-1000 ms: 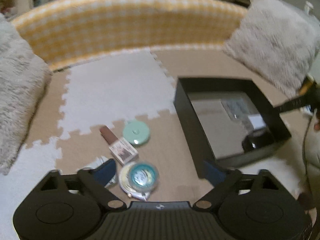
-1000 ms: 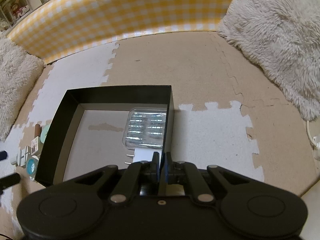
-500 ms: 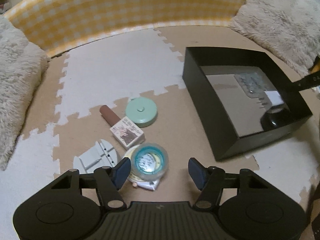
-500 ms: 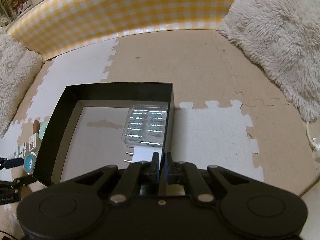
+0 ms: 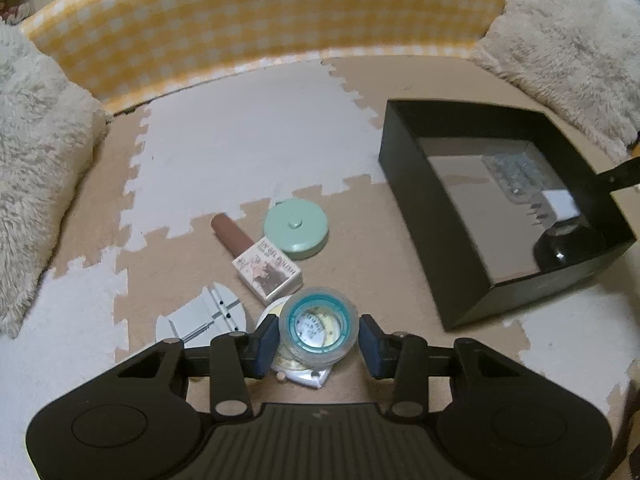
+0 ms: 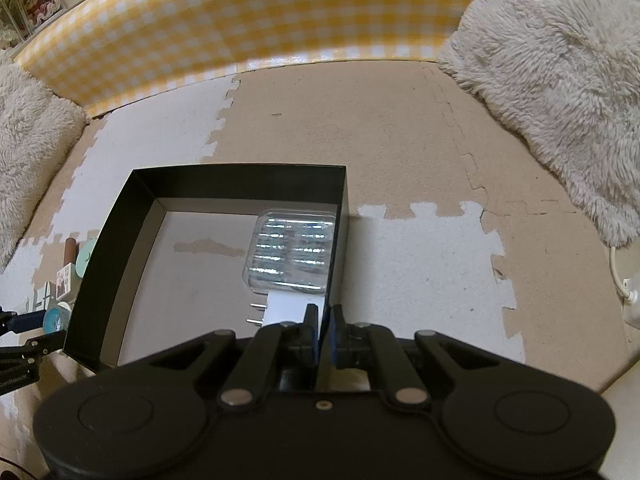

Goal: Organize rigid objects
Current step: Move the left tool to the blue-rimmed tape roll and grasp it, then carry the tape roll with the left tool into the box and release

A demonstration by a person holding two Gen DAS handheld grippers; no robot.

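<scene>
In the left wrist view my left gripper [image 5: 318, 338] is open, its blue pads on either side of a round clear tub with a teal lid [image 5: 318, 325] that rests on a flat packet. Beyond it lie a small printed box with a brown cap [image 5: 267, 272], a mint round case [image 5: 296, 227] and a white plastic piece [image 5: 204, 317]. A black open box [image 5: 416, 176] stands to the right, holding a clear blister pack [image 6: 292, 254] and a white plug [image 6: 292, 310]. My right gripper [image 6: 323, 322] is shut on the black box's right wall [image 6: 338, 240].
A foam puzzle mat in beige and white covers the floor. A yellow checked bolster [image 5: 260, 20] runs along the back. Fluffy cushions lie at the left [image 5: 36, 152] and the right [image 6: 560, 92]. A white cable [image 6: 622, 280] lies at the far right.
My left gripper has moved forward and down over the pile, so the teal-lidded tub now sits between its pads, and the pads have narrowed. The right gripper has stayed on the box wall.
</scene>
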